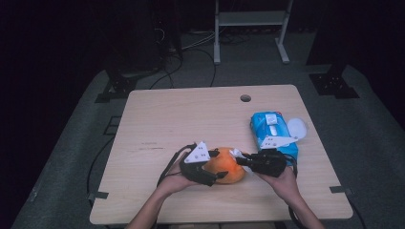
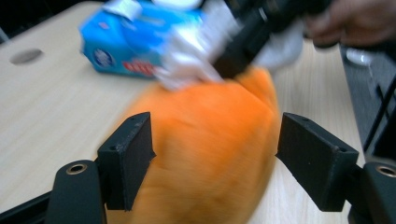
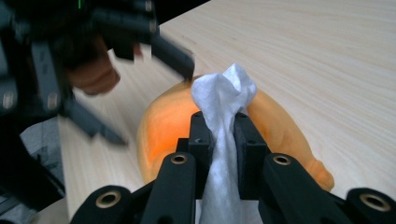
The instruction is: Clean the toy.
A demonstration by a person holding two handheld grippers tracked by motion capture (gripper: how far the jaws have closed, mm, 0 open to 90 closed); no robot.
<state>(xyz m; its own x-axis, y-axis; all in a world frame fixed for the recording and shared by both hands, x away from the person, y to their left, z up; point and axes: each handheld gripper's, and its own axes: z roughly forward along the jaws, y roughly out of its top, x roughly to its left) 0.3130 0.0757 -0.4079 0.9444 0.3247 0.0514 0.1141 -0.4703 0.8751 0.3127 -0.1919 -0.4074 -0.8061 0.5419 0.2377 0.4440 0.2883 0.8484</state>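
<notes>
Claws are meeting over an orange, gourd-shaped object (image 1: 228,167) that is lying at the near middle of the wooden counter (image 1: 191,119), between the person's two hands. The right claw (image 3: 219,135) is clenching a crumpled white wipe (image 3: 223,95) between its jaws and is holding it against the orange object's top at its right end. The left claw (image 2: 215,154) is standing released, its jaws spread to either side of the orange object with a gap at each pad; the blur there is keeping contact uncertain. A blue pack of wipes (image 1: 272,131) is lying on the counter's right side, just beyond the right hand (image 1: 282,179), with a white lid-like piece (image 1: 297,128) touching its far right edge. A round cable hole (image 1: 245,98) is sitting near the counter's far edge.
</notes>
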